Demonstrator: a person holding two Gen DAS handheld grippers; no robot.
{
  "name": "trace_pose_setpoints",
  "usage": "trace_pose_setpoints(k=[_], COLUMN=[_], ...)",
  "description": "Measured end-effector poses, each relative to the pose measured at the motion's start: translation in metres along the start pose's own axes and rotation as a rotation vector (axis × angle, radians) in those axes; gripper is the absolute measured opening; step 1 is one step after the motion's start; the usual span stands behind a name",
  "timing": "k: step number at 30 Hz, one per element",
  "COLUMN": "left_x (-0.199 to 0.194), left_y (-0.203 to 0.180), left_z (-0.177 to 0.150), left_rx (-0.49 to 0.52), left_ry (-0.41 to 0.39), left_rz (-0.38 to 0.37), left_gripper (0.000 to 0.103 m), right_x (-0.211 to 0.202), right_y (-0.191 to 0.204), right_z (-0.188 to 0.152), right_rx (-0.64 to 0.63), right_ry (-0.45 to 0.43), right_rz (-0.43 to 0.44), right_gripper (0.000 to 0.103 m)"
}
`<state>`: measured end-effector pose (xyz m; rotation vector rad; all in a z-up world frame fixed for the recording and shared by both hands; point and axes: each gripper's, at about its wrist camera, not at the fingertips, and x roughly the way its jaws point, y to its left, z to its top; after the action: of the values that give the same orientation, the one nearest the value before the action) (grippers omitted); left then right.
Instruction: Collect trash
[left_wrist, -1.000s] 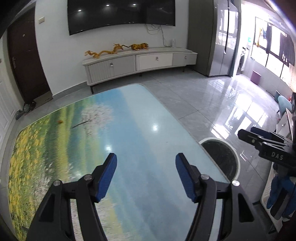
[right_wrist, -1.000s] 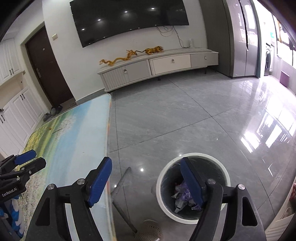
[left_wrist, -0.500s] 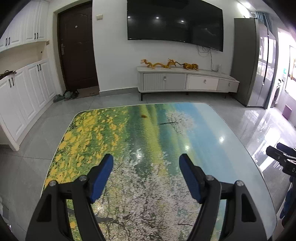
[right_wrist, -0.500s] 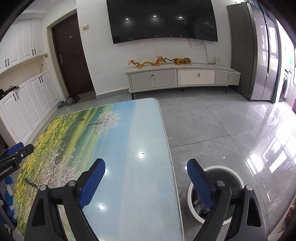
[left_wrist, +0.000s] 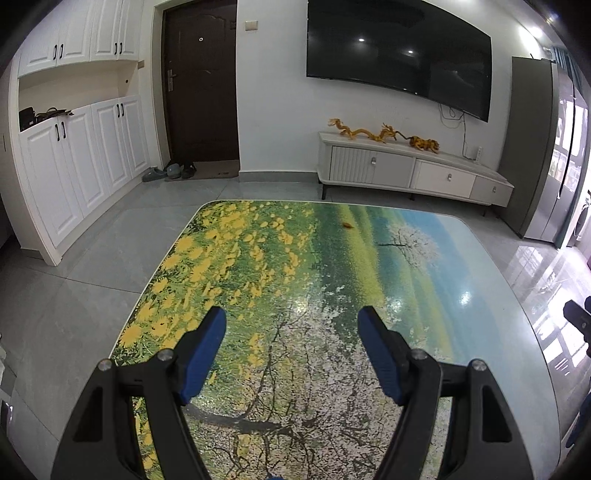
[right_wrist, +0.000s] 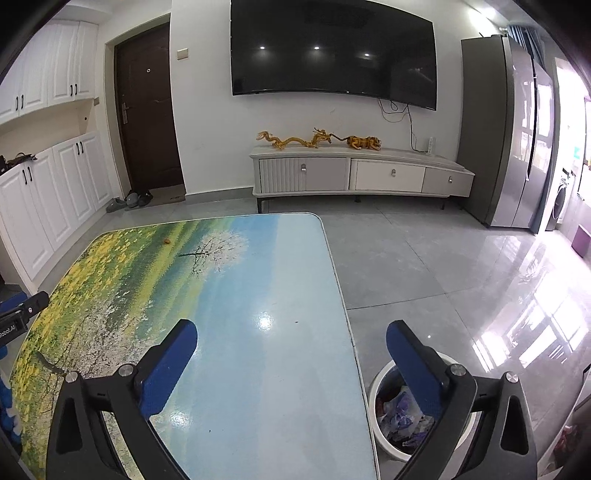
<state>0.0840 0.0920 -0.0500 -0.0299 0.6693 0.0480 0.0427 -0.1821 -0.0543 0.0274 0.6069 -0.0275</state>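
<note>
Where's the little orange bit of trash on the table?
The orange scrap lies on the far end of the table, on the green meadow just left of the painted white tree, in both views.

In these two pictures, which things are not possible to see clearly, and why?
- Small orange scrap on the table: too small to identify in either view.
- Trash bin: right wrist view only, partly hidden by the right gripper; its contents are unclear.
- Left gripper: open, empty.
</note>
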Motion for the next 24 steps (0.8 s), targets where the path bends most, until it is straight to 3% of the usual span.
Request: trace_pose_setpoints(k=[13,18,24], left_x=[-0.003,-0.008,-0.01], left_y=[-0.012,-0.018,-0.022], left_z=[0.003,0.003,0.003], left_rx=[0.032,0.055,0.075], left_ry=[-0.03,-0.061,-0.078], left_rz=[0.024,0.058,0.082], left_gripper=[0.072,0.093,0.095], right_x=[0.01,0.011,0.01], right_y=[-0.004,-0.009,-0.008], right_z=[-0.012,-0.014,-0.017], right_rx=[0.002,0.013,0.018], right_ry=[0.005,0.004,0.004], right_rz=[-0.037,-0.046,-0.052], right_gripper=[0.103,0.103,0.103])
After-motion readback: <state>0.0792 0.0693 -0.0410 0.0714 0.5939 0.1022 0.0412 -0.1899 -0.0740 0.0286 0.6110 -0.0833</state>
